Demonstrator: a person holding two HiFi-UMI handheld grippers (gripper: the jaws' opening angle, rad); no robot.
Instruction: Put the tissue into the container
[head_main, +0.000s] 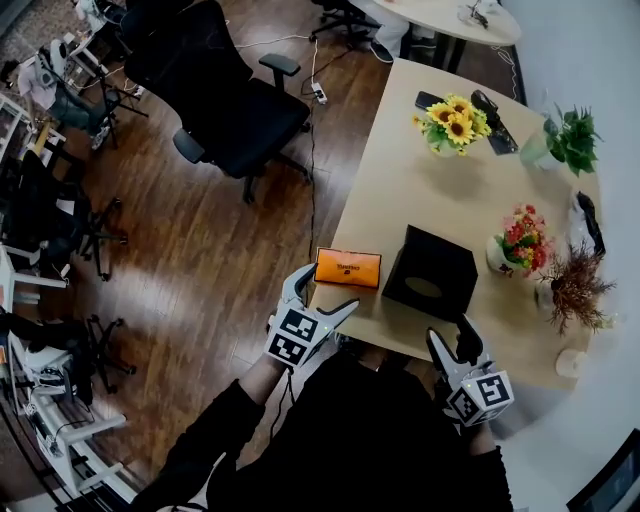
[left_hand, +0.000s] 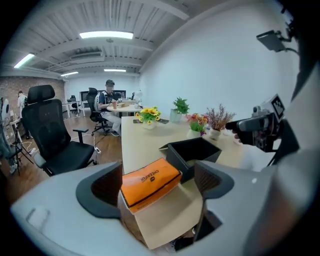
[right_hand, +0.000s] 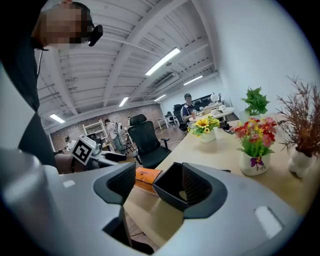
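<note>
My left gripper (head_main: 325, 290) and right gripper (head_main: 450, 335) both gape wide, empty. The orange tissue pack (head_main: 347, 267) lies at the table (head_main: 400, 150) edge beside the black container (head_main: 430, 272), perhaps overhanging; a clumsy jaw nudge could knock it off.

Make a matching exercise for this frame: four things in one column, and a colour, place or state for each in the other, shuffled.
Things
1. tissue pack
2. container
3. sunflowers
4. left gripper

Descriptions
A. at the far end of the table
B. orange, lying by the table's near edge
C. jaws apart, gripping nothing
D. black, standing beside the orange thing

Pairs: 1-B, 2-D, 3-A, 4-C
</note>
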